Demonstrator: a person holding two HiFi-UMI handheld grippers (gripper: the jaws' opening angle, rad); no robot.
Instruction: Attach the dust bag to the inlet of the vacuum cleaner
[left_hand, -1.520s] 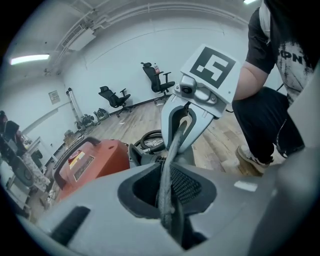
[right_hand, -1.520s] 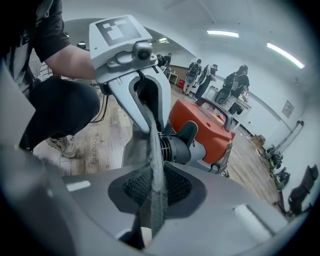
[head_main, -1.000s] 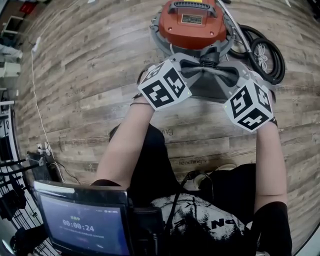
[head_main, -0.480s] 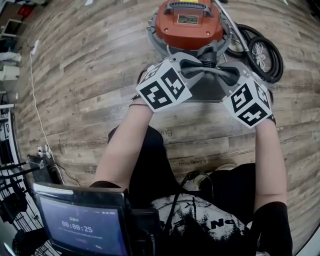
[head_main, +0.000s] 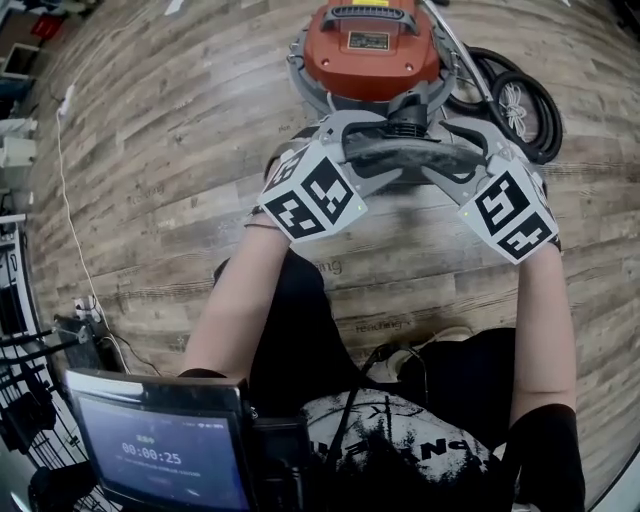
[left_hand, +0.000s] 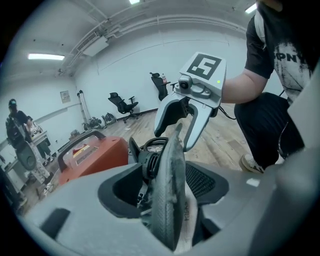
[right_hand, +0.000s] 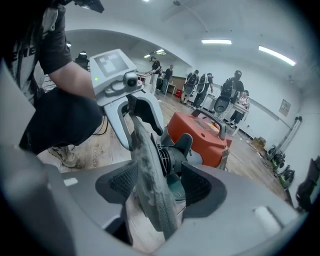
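Observation:
The orange vacuum cleaner (head_main: 370, 45) stands on the wood floor ahead of me. The dust bag's grey collar plate (head_main: 410, 152) sits on the black ribbed inlet (head_main: 405, 125). My left gripper (head_main: 375, 155) straddles the plate's left end and my right gripper (head_main: 455, 155) its right end. Both sets of jaws have just been opening. In the left gripper view the plate (left_hand: 167, 200) stands edge-on between the pads, with gaps on both sides. The right gripper view shows the same plate (right_hand: 150, 185) against the inlet (right_hand: 170, 157), clear of both pads.
A coiled black hose (head_main: 520, 105) lies right of the vacuum. A white cable (head_main: 70, 180) runs down the floor at left. A screen (head_main: 160, 440) sits at my lower left. Several people (right_hand: 230, 90) and office chairs (left_hand: 122, 102) stand far off.
Both grippers' jaws have spread wide from a narrow grip on the plate's ends. The plate stays on the inlet, and both marker cubes have shifted slightly outward.

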